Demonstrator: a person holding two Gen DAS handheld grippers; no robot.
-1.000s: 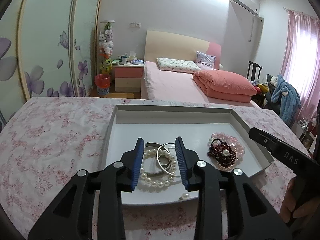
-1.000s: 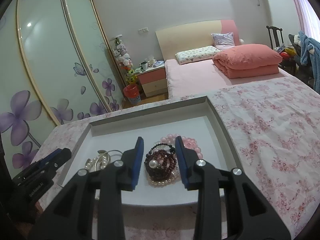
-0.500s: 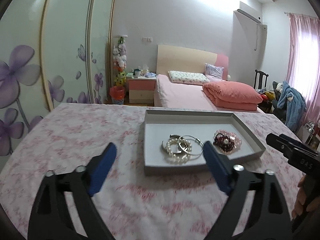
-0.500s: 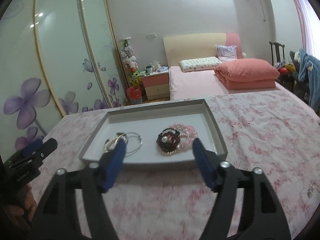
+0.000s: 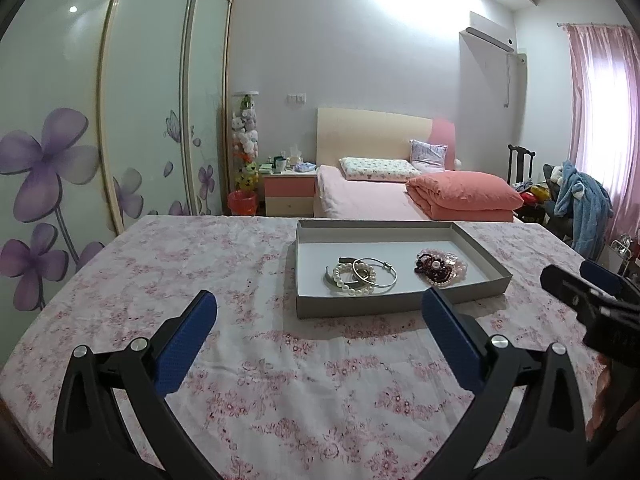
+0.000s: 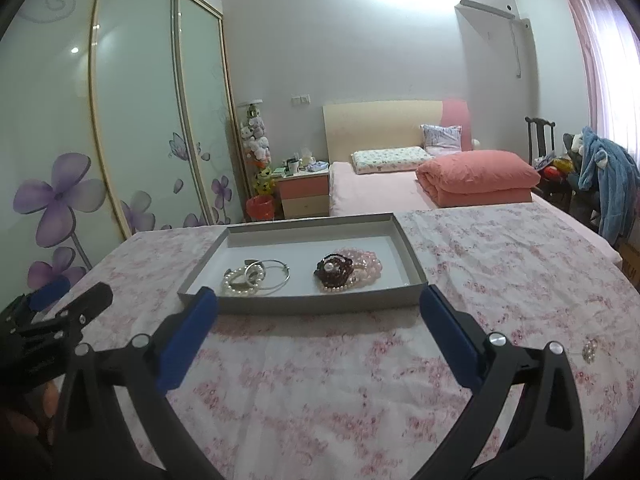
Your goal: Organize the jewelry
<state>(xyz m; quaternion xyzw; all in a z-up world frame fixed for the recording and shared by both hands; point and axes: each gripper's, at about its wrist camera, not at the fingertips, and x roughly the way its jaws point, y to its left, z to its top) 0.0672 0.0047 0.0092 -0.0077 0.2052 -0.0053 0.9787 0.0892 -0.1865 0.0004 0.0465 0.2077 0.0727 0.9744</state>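
A shallow grey tray sits on the floral tablecloth. In it lie a pearl bracelet with silver bangles on the left and a dark beaded bracelet on pink beads on the right. My left gripper is wide open and empty, back from the tray's near wall. My right gripper is wide open and empty, also short of the tray. A small sparkly piece lies on the cloth at right.
The table with the pink floral cloth stretches left and right of the tray. Behind it are a bed, a nightstand, sliding wardrobe doors and a chair with clothes.
Both grippers have pulled back from over the tray and opened wide. The jewelry stays in the tray, unmoved.
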